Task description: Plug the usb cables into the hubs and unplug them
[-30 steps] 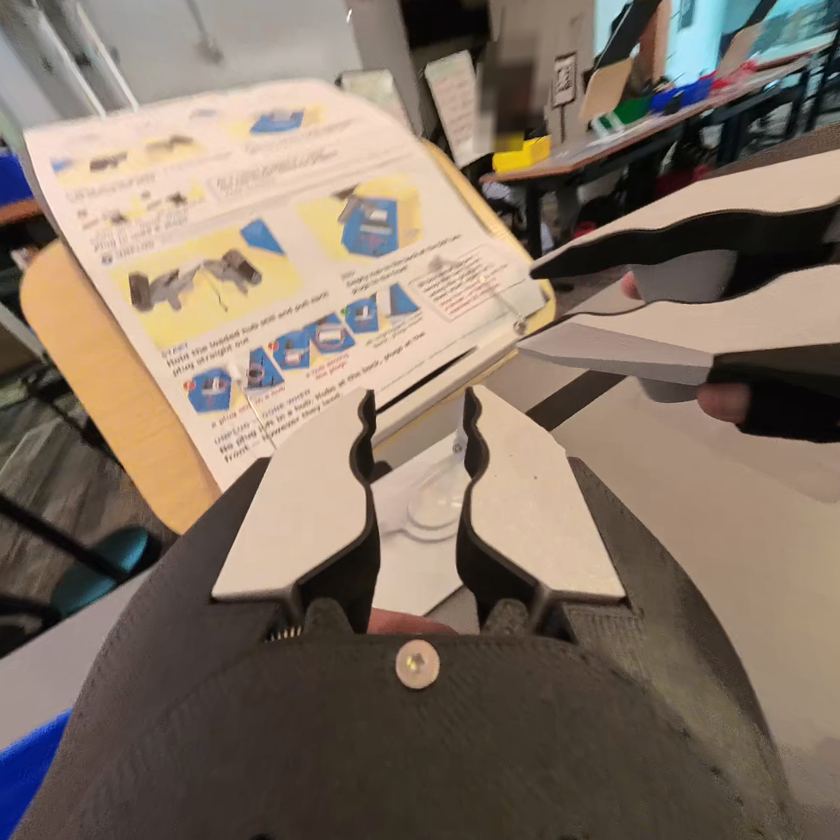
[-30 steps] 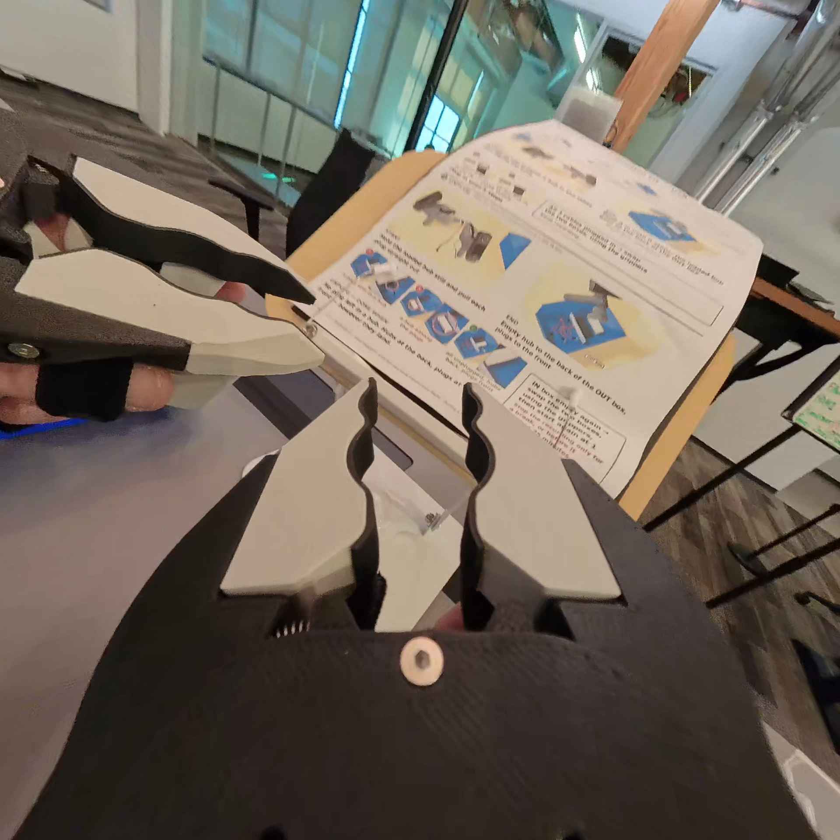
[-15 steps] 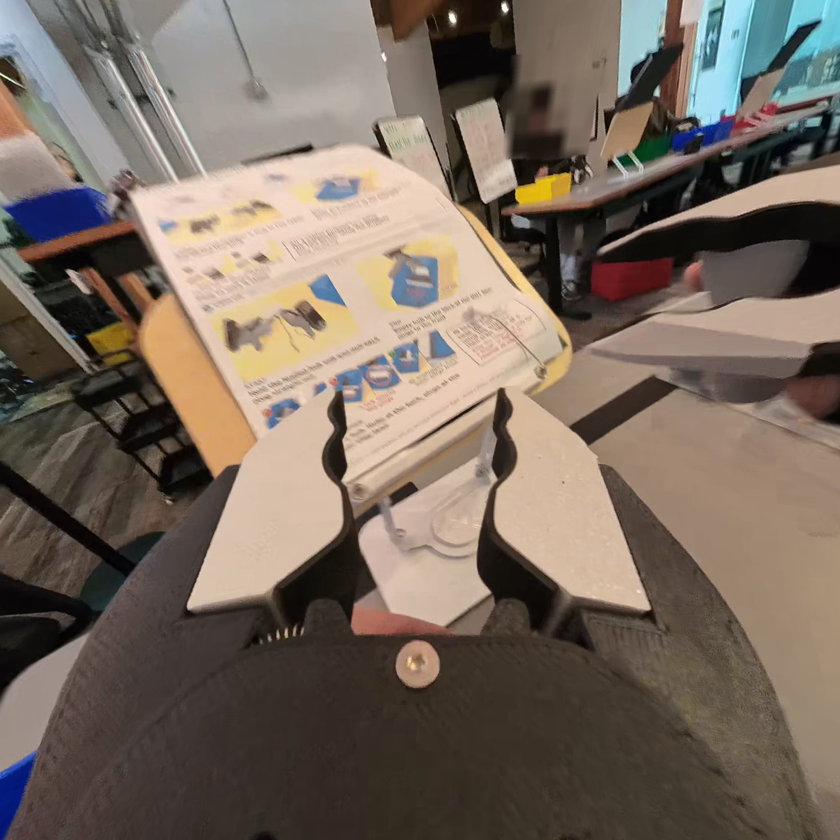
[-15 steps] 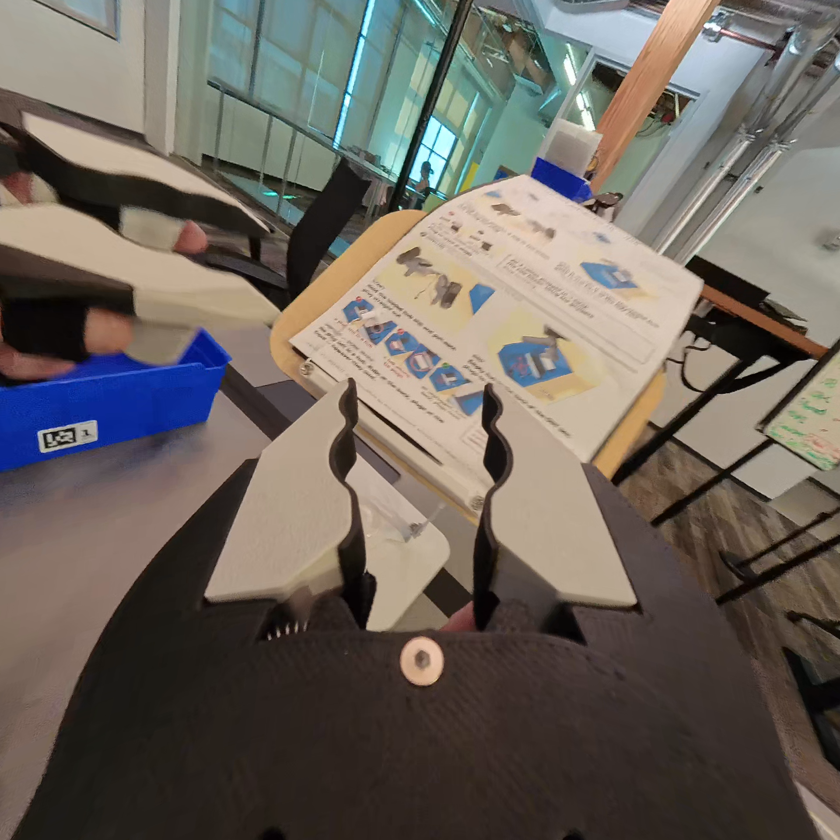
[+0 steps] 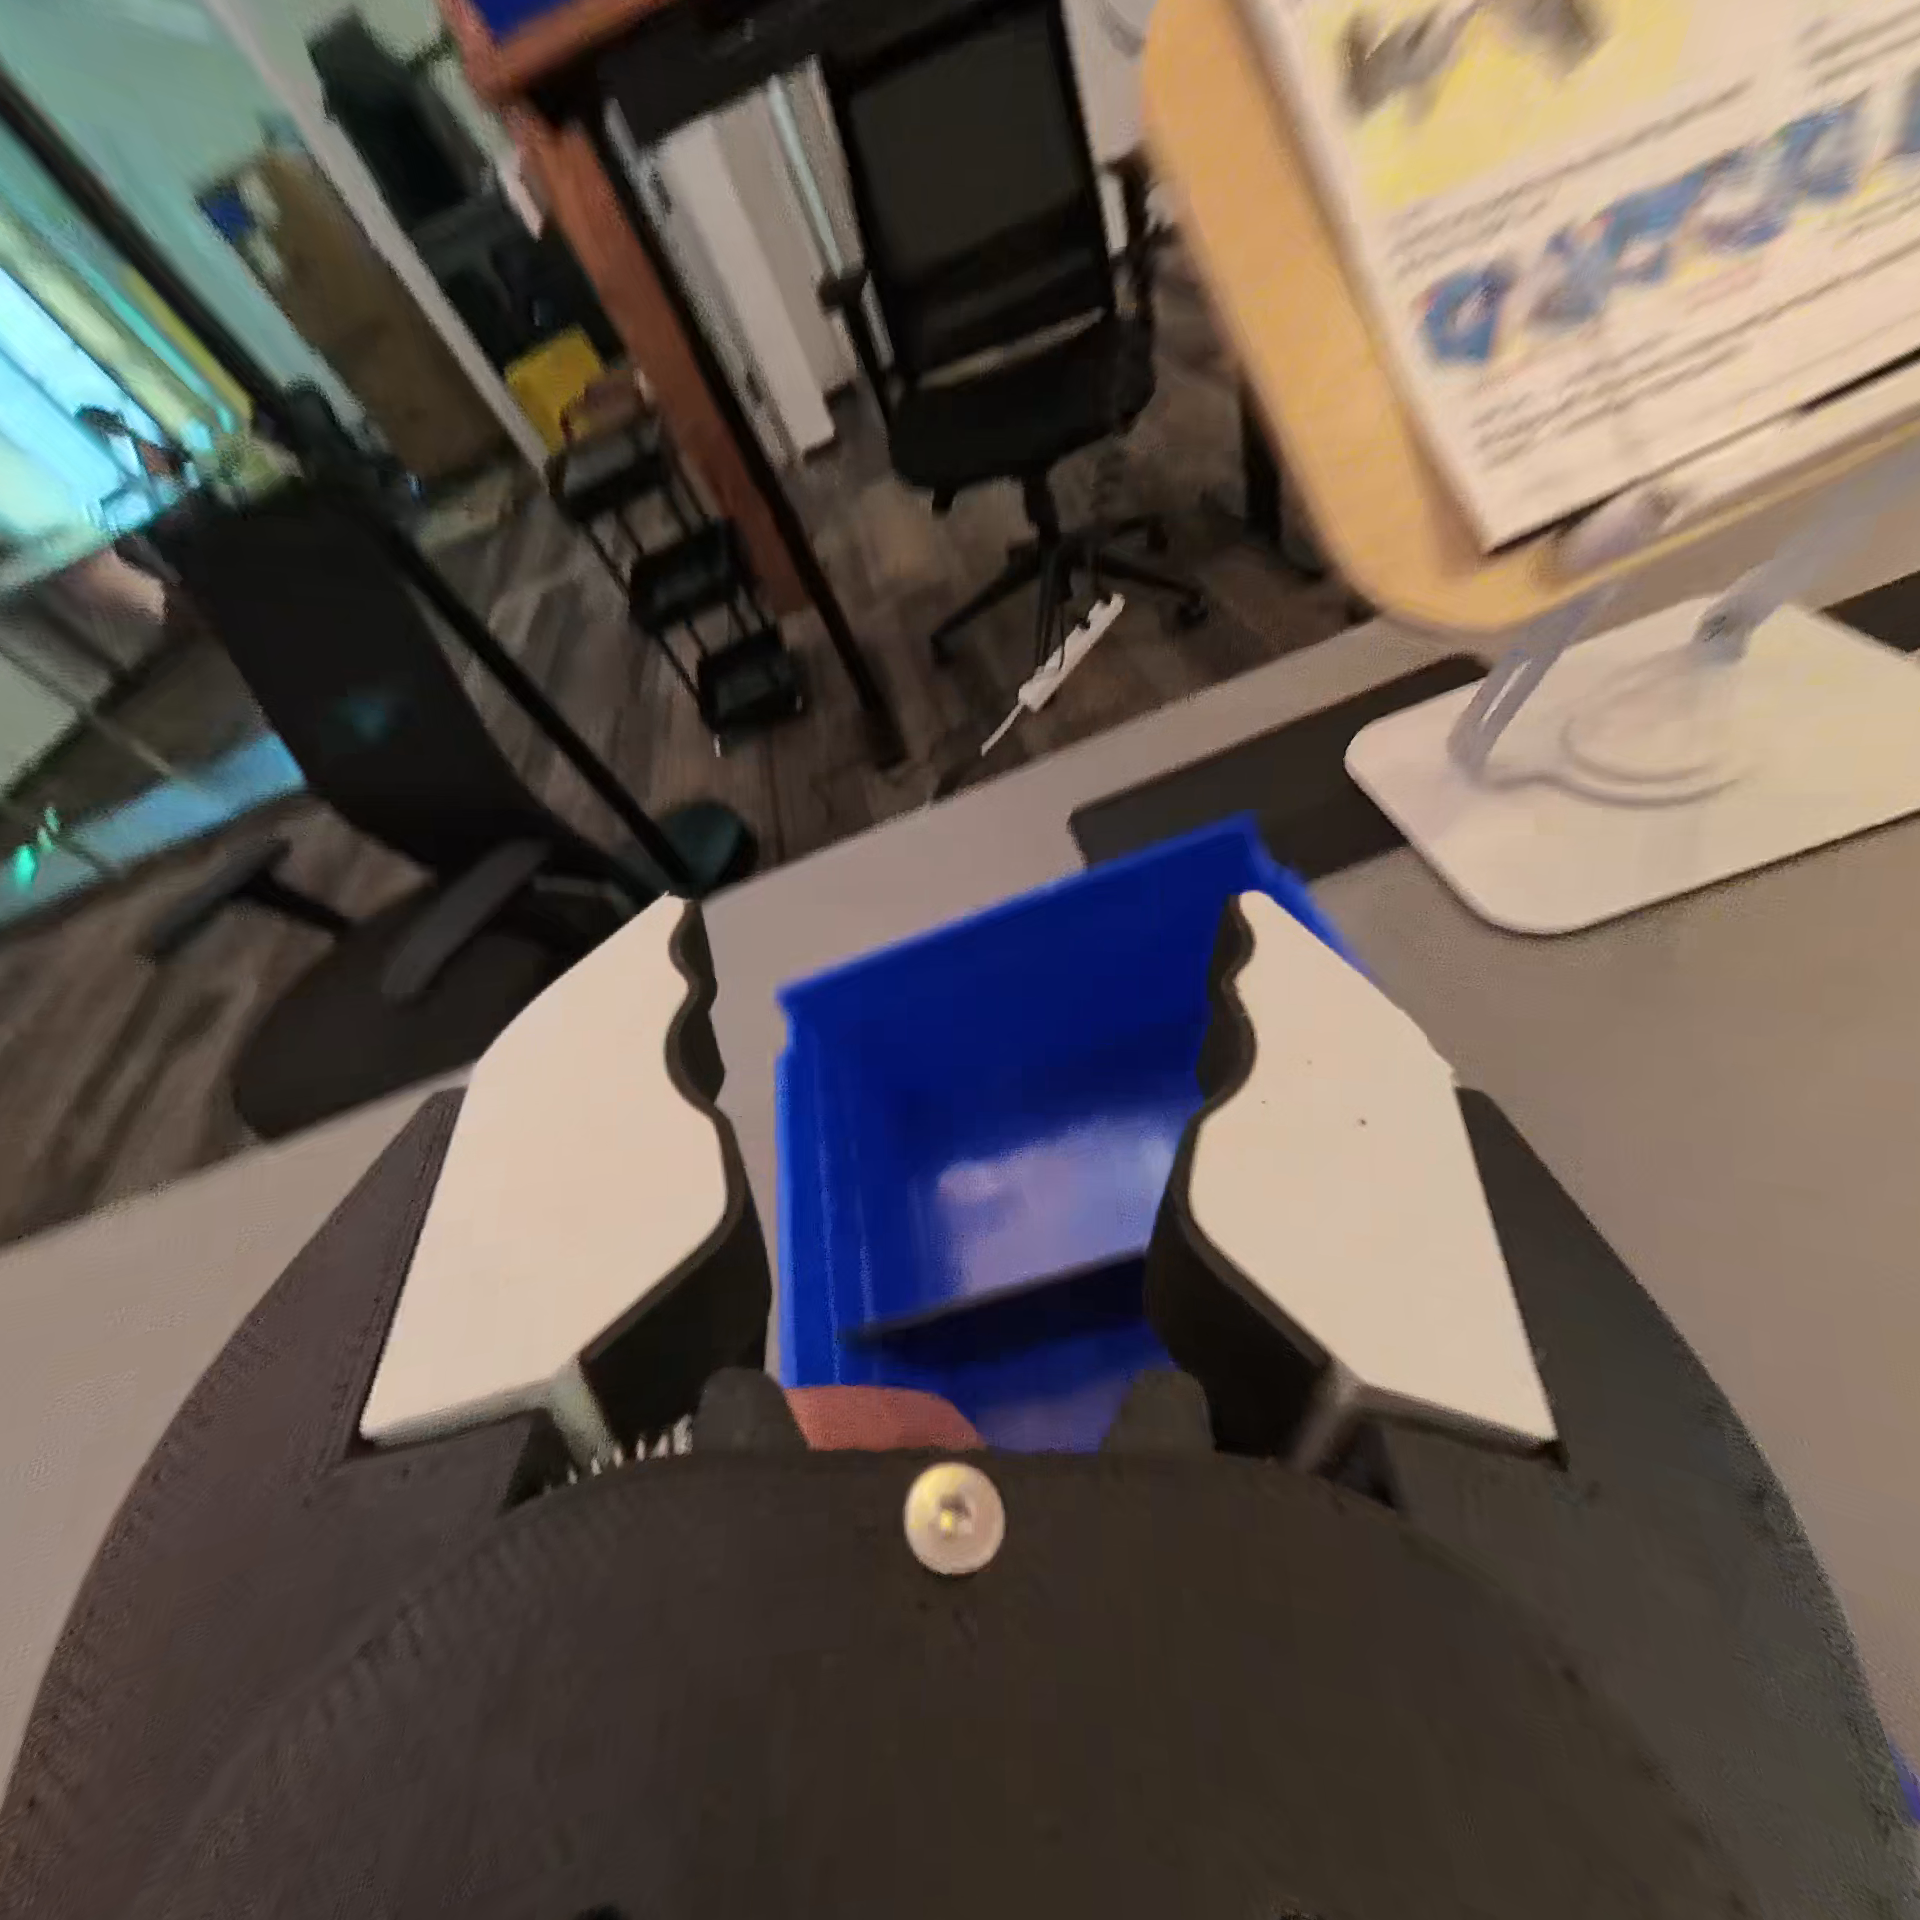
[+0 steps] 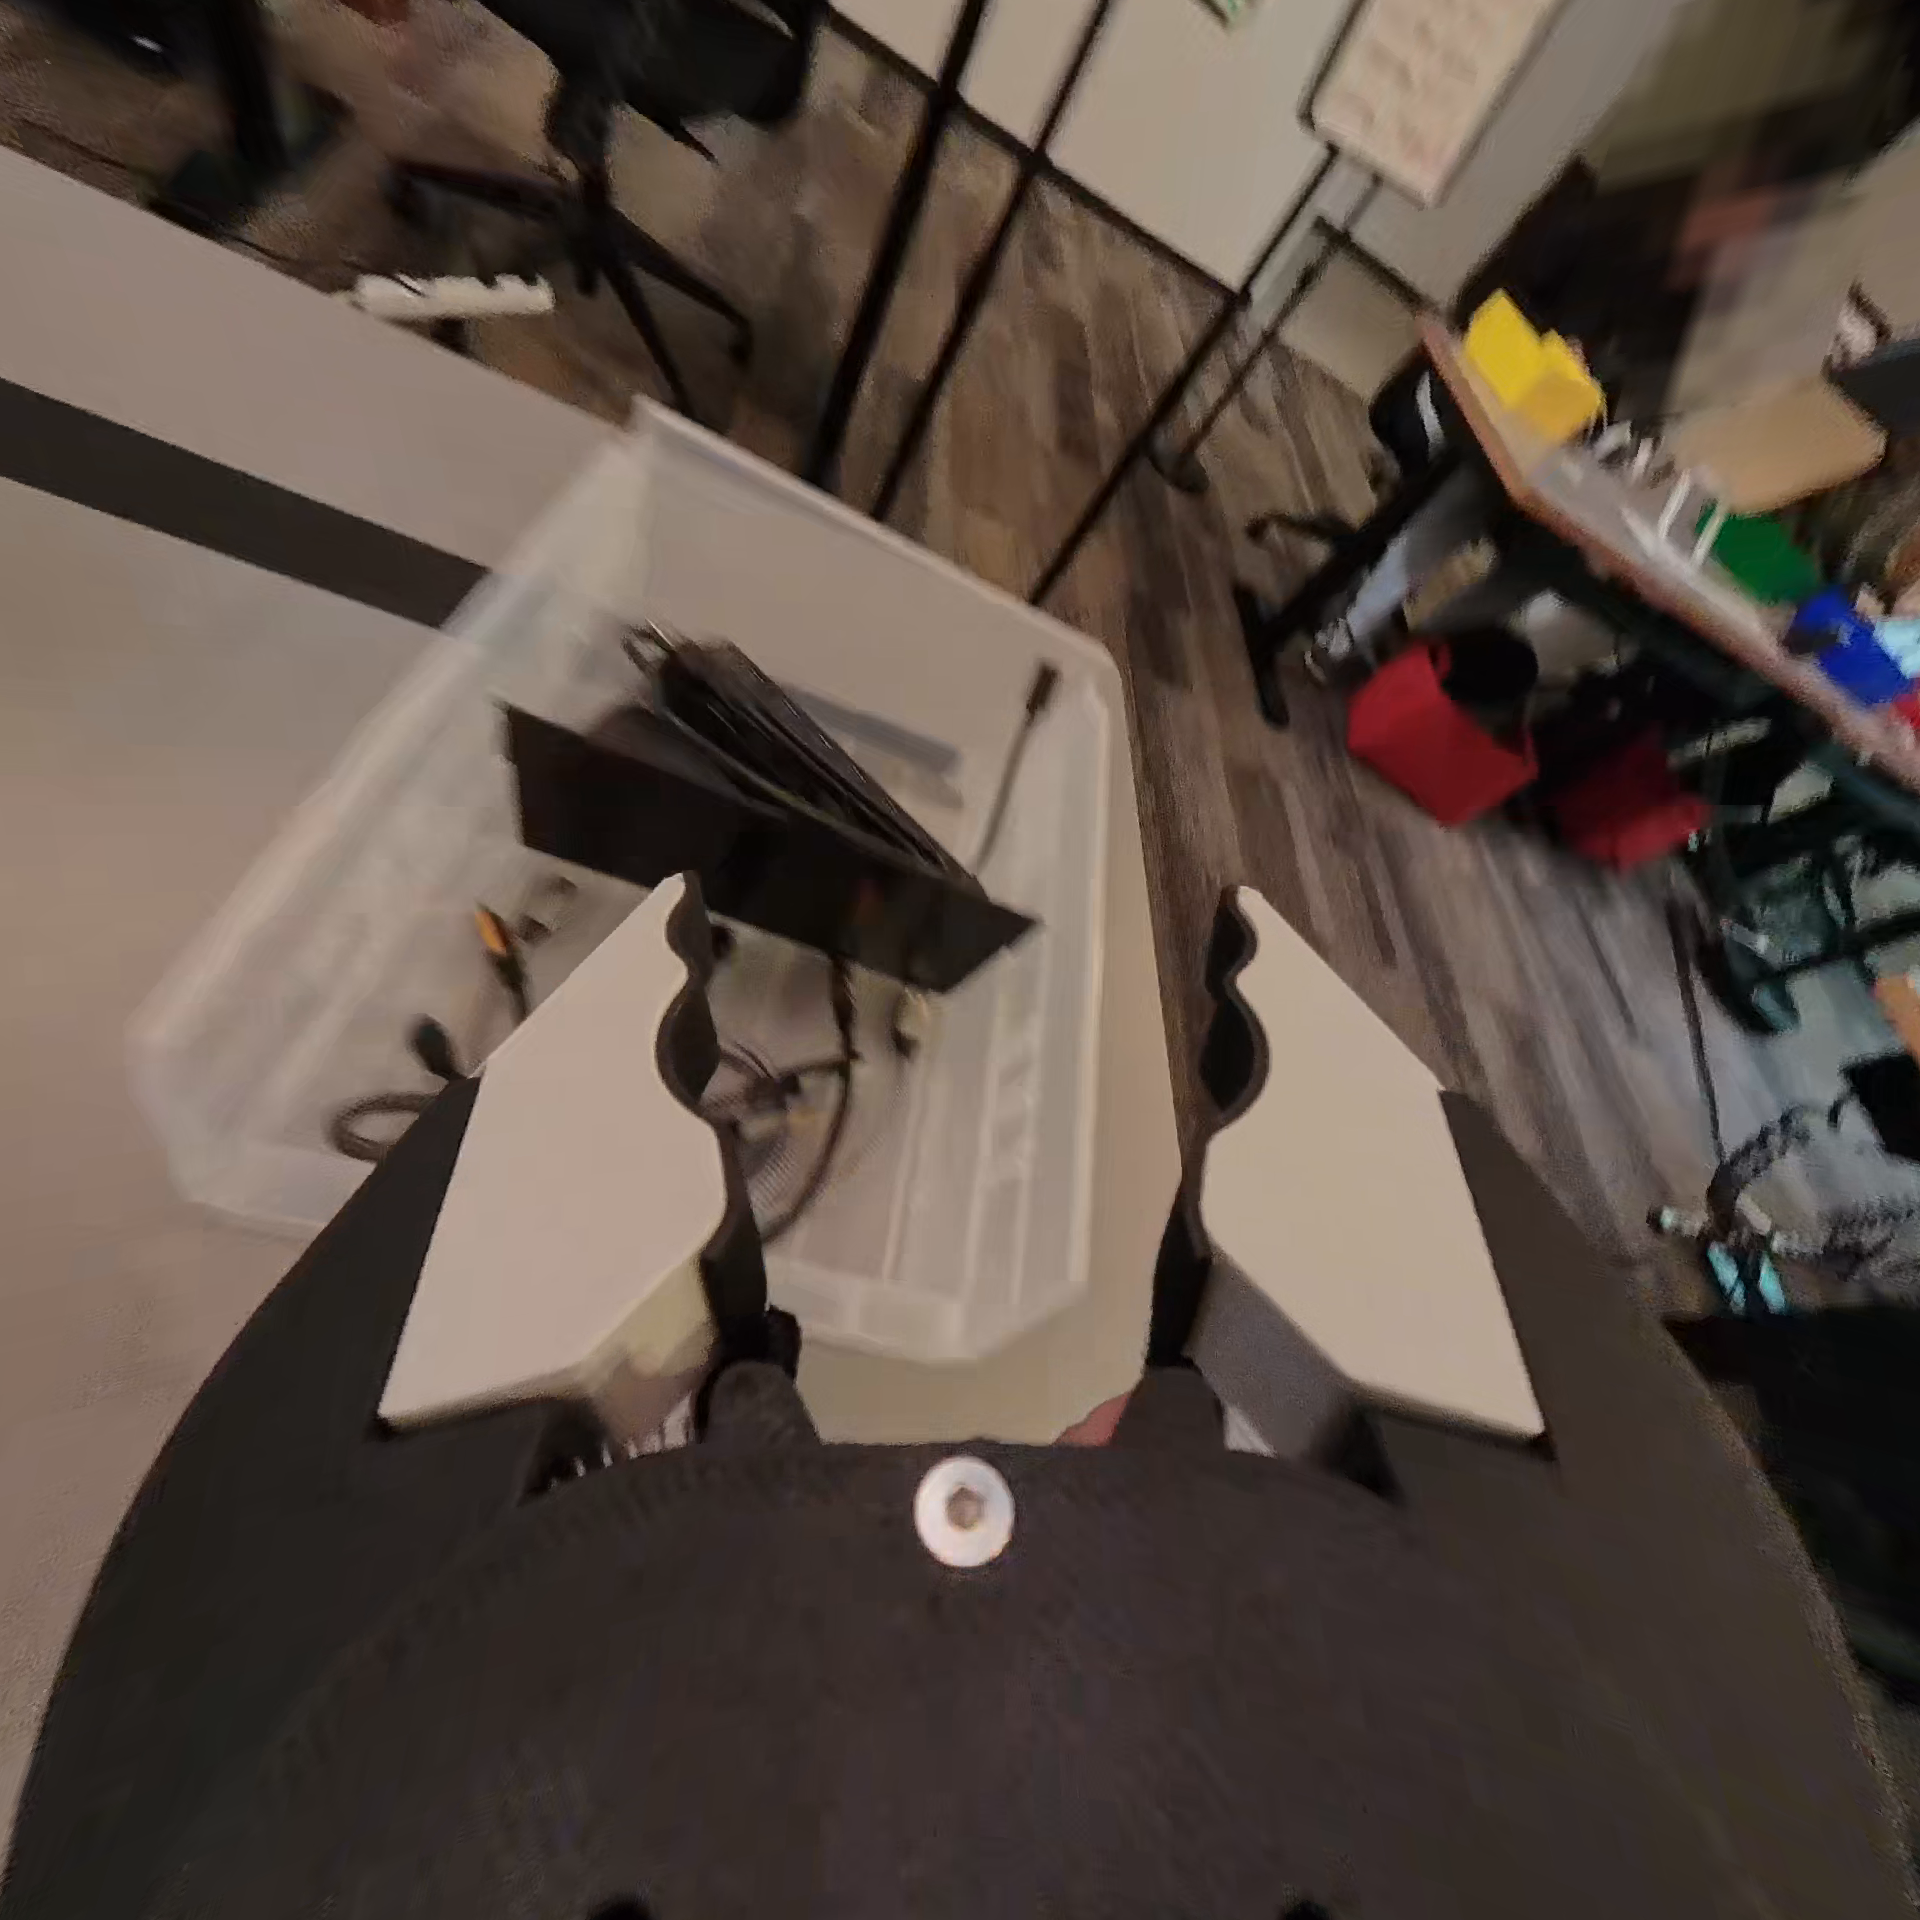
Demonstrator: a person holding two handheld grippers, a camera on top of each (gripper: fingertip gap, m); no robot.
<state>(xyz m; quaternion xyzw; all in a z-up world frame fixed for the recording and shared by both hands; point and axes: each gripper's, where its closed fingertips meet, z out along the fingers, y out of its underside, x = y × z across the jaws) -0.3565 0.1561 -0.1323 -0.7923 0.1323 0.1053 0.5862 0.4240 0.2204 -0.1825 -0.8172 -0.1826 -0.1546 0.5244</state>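
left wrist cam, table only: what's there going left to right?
Blue bin → white stand base, with the instruction sheet propped above it. Left gripper is open and empty, with the bin seen between its fingers.

left gripper (image 5: 961,925) and right gripper (image 6: 956,904), jaws wide apart, empty

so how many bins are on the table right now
2: a blue bin just ahead of the left gripper, and a clear bin holding cables below the right gripper. Others may sit out of view.
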